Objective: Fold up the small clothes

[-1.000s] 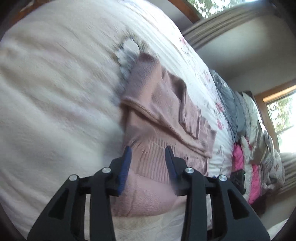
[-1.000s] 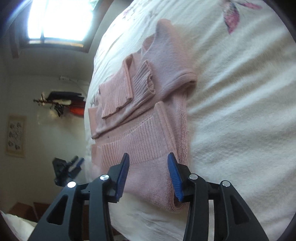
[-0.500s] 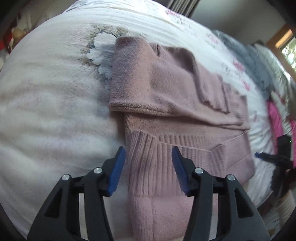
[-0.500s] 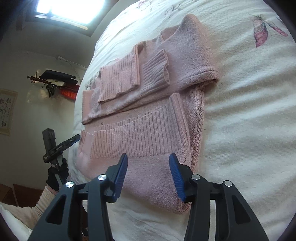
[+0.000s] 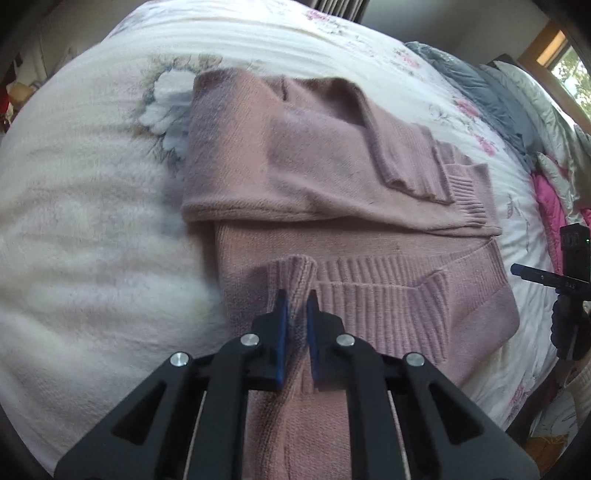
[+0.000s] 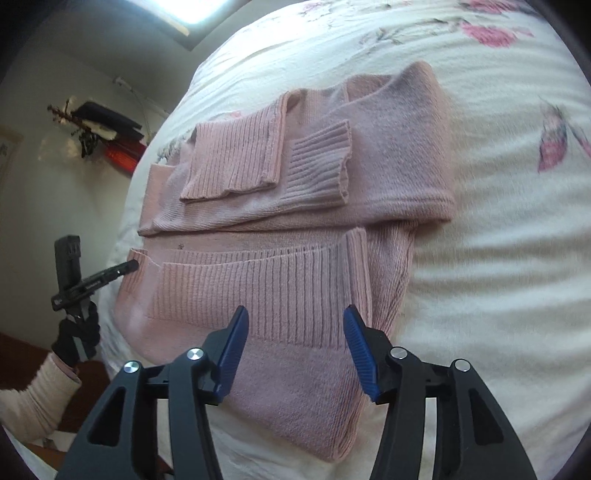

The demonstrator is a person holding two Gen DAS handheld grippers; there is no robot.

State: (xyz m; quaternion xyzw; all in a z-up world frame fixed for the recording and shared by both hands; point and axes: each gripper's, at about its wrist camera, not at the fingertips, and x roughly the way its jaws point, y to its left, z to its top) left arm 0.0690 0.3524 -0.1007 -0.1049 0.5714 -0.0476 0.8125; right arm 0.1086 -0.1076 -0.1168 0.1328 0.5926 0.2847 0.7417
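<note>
- Fingers of left gripper (image 5: 294, 301) pinched tight on a raised pleat of the ribbed hem at the near left corner of the pink sweater (image 5: 332, 173); blue pads nearly meeting, knit bunched between them.
- Fingers of right gripper (image 6: 293, 321) spread wide, poised over the near right corner of the same sweater (image 6: 295, 206); ribbed band visible between the pads, contact with fabric not determinable.
- Sweater partly folded: both sleeves laid across the body, cuffs overlapping near the middle, lower hem turned up toward the sleeves.
- Garment flat on a bed (image 5: 92, 221) covered with a cream blanket printed with pink flowers and a butterfly motif (image 6: 554, 140).
- Bright window (image 6: 184, 7) at top of right view; second window with wooden frame (image 5: 565, 55) at far right of left view.
- Grey and pink bedding (image 5: 517, 99) heaped along the far edge of the bed.
- Dark items on a wall rack (image 6: 99, 122) beyond the bed.
- Gloved hand (image 6: 75, 338) with cream sleeve seen holding the left gripper at the sweater's edge.
</note>
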